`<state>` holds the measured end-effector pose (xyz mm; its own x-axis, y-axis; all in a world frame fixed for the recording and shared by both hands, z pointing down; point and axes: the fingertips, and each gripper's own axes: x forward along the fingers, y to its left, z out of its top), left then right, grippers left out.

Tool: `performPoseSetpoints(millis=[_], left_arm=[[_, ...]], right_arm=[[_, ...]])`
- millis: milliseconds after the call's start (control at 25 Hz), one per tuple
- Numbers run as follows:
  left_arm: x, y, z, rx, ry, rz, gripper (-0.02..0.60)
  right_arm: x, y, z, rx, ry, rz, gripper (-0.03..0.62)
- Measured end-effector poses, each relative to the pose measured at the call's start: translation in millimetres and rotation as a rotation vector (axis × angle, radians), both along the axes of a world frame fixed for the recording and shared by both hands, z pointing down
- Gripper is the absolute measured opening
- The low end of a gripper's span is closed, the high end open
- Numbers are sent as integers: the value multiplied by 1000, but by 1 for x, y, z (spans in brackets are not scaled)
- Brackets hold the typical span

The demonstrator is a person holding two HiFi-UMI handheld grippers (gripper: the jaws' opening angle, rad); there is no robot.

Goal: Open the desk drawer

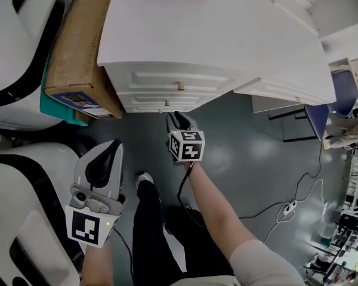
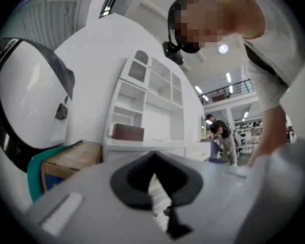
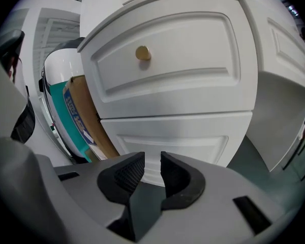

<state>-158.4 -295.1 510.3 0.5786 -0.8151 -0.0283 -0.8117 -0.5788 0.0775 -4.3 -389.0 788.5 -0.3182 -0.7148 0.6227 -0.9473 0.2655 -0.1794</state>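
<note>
The white panelled top drawer (image 3: 193,50) sits closed in the white table (image 1: 185,28). Your right hand-held gripper (image 3: 151,160) hangs below its small round brass knob (image 3: 143,53), jaws slightly apart and empty. Your left hand-held gripper (image 2: 153,157) is closed on nothing. Pinch that knob squarely, since it looks hard, smooth and slip-prone.

Head view looks down, right gripper view close, both on desk (image 1: 215,34).

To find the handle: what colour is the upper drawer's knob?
The knob is gold, on a white drawer; the right gripper view shows it best.
</note>
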Motion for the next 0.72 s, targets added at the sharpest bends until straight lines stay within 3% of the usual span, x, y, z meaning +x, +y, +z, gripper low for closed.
performPoseSetpoints(millis=[720], left_arm=[[-22,-16,44,31,-18,-32,6]], right_arm=[[-1,-46,74,-16,-4,67,133]])
